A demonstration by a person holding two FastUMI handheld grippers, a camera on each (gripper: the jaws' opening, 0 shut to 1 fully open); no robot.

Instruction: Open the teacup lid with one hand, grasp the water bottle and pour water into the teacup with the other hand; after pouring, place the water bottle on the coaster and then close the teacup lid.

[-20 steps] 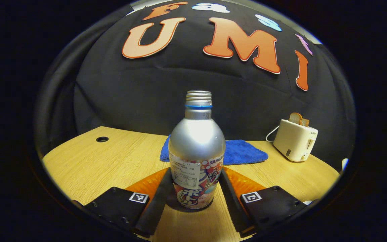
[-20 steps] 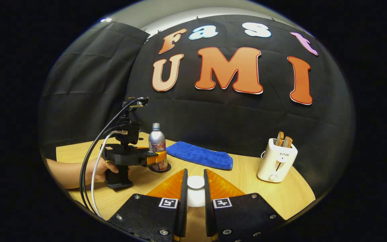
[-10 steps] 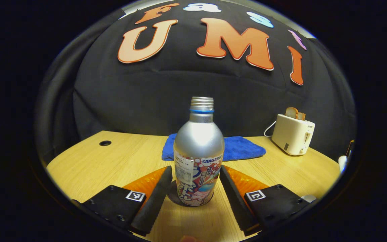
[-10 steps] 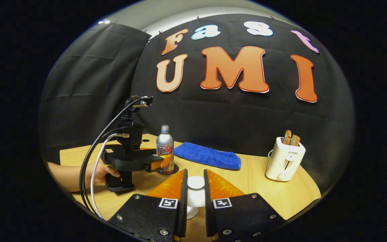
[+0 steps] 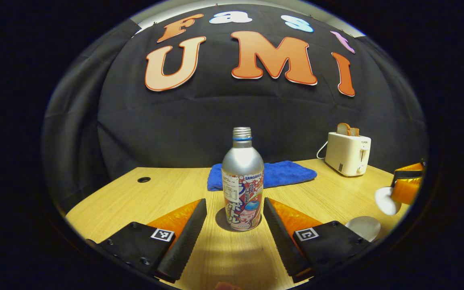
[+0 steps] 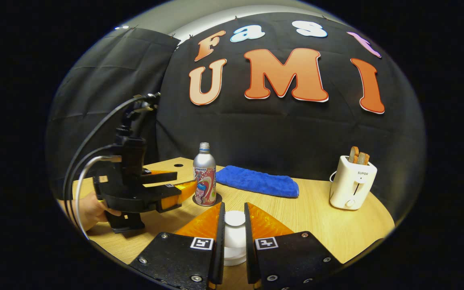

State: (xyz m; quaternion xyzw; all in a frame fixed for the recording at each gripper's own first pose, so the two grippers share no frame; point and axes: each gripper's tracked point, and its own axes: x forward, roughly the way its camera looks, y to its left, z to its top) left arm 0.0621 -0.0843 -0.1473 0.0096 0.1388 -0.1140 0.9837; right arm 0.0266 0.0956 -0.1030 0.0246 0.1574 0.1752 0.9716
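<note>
A silver water bottle (image 5: pixel 242 181) with a printed label and no cap stands upright on a dark round coaster (image 5: pixel 220 219). My left gripper (image 5: pixel 235 205) is open, one finger on each side of the bottle and short of it. In the right gripper view the bottle (image 6: pixel 205 175) stands just past the left gripper (image 6: pixel 183 182), which a hand (image 6: pixel 91 209) holds. My right gripper (image 6: pixel 234 213) is shut on the white teacup lid (image 6: pixel 235 219). In the left gripper view, the lid (image 5: pixel 385 200) hangs in the right gripper (image 5: pixel 407 187) above the open white teacup (image 5: pixel 363 227).
A blue towel (image 5: pixel 284 175) lies behind the bottle near the wall. A cream toaster (image 5: pixel 349 153) with bread slices stands at the back right, its cord trailing behind. A cable hole (image 5: pixel 143 179) sits in the wooden table's far left.
My left gripper has let go of the bottle and drawn back from it; the bottle stays on the coaster. My right gripper still holds the lid.
</note>
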